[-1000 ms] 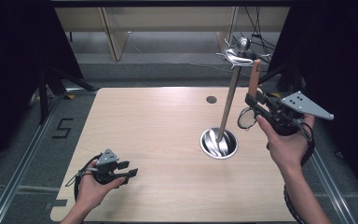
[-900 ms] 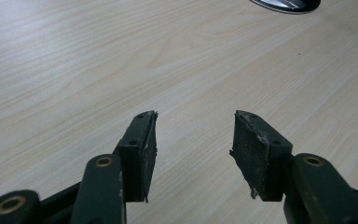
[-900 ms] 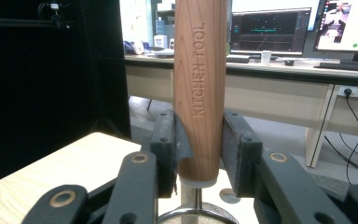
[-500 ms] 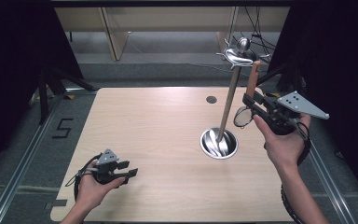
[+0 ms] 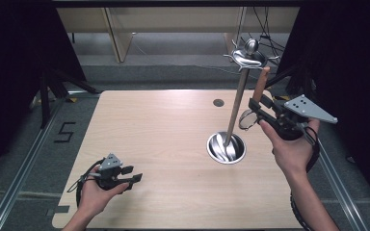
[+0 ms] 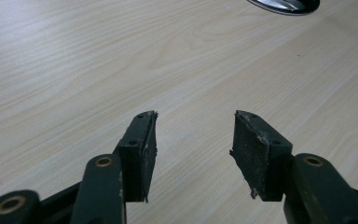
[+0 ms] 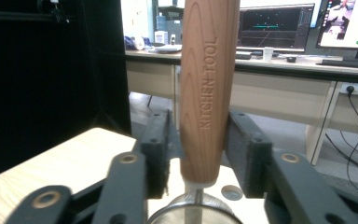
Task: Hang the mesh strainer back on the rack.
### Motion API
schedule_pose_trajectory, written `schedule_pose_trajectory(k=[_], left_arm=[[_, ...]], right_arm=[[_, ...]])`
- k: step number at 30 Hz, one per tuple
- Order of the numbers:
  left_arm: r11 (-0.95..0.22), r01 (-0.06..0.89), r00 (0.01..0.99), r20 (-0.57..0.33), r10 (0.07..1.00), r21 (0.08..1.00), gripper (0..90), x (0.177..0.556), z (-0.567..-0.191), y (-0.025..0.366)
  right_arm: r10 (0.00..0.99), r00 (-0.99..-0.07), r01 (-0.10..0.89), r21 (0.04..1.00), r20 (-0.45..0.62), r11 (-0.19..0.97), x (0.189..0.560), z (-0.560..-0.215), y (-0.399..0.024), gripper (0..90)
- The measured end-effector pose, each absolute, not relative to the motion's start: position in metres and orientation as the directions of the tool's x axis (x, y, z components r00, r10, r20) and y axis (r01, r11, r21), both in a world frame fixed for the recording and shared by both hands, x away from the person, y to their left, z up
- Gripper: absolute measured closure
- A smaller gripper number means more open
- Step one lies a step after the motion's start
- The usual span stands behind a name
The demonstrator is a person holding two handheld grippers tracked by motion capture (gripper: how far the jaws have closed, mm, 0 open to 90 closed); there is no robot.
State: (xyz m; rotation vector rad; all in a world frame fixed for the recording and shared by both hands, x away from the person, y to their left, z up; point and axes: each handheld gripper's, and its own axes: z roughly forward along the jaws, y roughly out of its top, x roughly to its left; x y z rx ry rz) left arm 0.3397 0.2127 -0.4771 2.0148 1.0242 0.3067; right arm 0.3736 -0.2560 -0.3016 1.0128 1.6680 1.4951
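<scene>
A metal utensil stand (image 5: 236, 108) rises from a round base (image 5: 226, 147) at the table's right. A small strainer with a wooden handle (image 5: 260, 84) hangs upright from the stand's top hooks, its mesh bowl (image 5: 247, 119) at the bottom. My right gripper (image 5: 259, 108) is raised beside the stand with its jaws either side of the handle (image 7: 208, 88). Those jaws have just been opening, and a gap shows on each side of the wood. My left gripper (image 5: 130, 175) rests at the table's front left, open, with bare tabletop between its pads (image 6: 193, 140).
A round cable hole (image 5: 218, 102) sits at the table's (image 5: 164, 125) far edge. Black curtains flank both sides, and desks stand beyond the table. A "5" mark (image 5: 63, 131) is on the floor at the left. The stand's base (image 6: 284, 3) edges into the left gripper view.
The right gripper's jaws have spread apart from the wooden handle, which stays hanging from the stand. Neither hand has shifted.
</scene>
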Motion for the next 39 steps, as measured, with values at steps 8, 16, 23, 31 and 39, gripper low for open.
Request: schedule_pose_trajectory(k=[8, 16, 23, 31, 39], left_arm=[[-0.318, 0.554, 0.636, -0.145, 0.758, 0.769, 48.5, 0.340, -0.477, 0.213], [-0.318, 0.552, 0.634, -0.140, 0.761, 0.771, 48.5, 0.340, -0.478, 0.212], [-0.319, 0.555, 0.632, -0.141, 0.762, 0.768, 48.4, 0.340, -0.478, 0.212], [-0.311, 0.562, 0.629, -0.152, 0.762, 0.766, 48.2, 0.340, -0.479, 0.211], [-0.311, 0.562, 0.627, -0.150, 0.764, 0.767, 48.2, 0.340, -0.480, 0.211]], right_arm=[[0.891, -0.452, 0.101, 0.991, -0.035, 0.090, 0.365, -0.303, -0.263, 46.2], [0.899, -0.435, 0.123, 0.987, -0.041, 0.105, 0.361, -0.311, -0.281, 42.9], [0.912, -0.407, 0.170, 0.977, -0.050, 0.130, 0.358, -0.326, -0.295, 42.3], [0.919, -0.391, 0.227, 0.964, -0.041, 0.140, 0.357, -0.346, -0.308, 42.1], [0.930, -0.367, 0.310, 0.938, -0.030, 0.152, 0.357, -0.377, -0.326, 41.9]])
